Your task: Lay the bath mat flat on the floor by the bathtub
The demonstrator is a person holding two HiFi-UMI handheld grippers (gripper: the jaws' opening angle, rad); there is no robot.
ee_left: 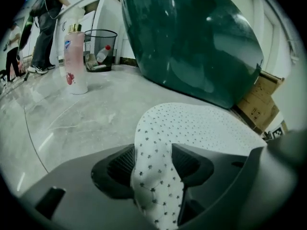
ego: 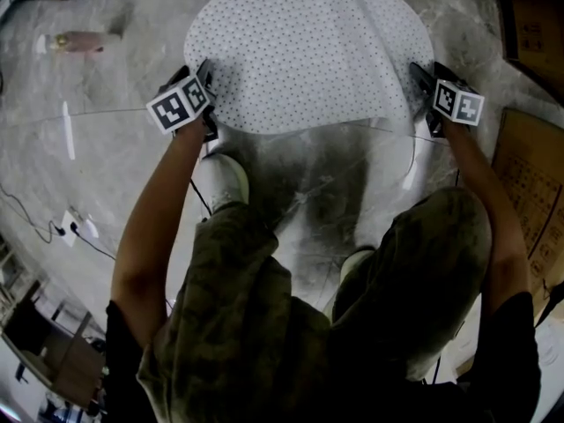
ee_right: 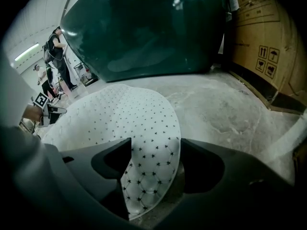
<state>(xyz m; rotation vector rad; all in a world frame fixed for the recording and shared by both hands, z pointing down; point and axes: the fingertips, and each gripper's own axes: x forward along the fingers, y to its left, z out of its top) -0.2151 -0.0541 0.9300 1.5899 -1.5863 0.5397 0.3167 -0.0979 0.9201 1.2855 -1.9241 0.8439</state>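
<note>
The white bath mat [ego: 308, 51], dotted with small dark stars, is spread over the grey stone floor in front of me. Its near edge is raised, with shadow under it. My left gripper [ego: 211, 104] is at the near left corner. In the left gripper view a bunched fold of the mat [ee_left: 153, 176] fills the gap of that gripper [ee_left: 153, 164], with both pads against it. My right gripper [ego: 423, 95] is at the near right corner. There the mat's curled corner [ee_right: 148, 171] sits in the right gripper [ee_right: 153, 164], lifted off the floor. The dark green bathtub [ee_left: 192, 37] stands just beyond the mat.
A pink bottle [ee_left: 75, 56] stands on the floor to the left, a wire bin [ee_left: 101, 49] behind it. Cardboard boxes [ee_right: 264, 42] line the right side. Cables and a plug [ego: 70, 227] lie at the left. My white shoes [ego: 220, 179] are just behind the mat's edge. People stand far left [ee_left: 48, 13].
</note>
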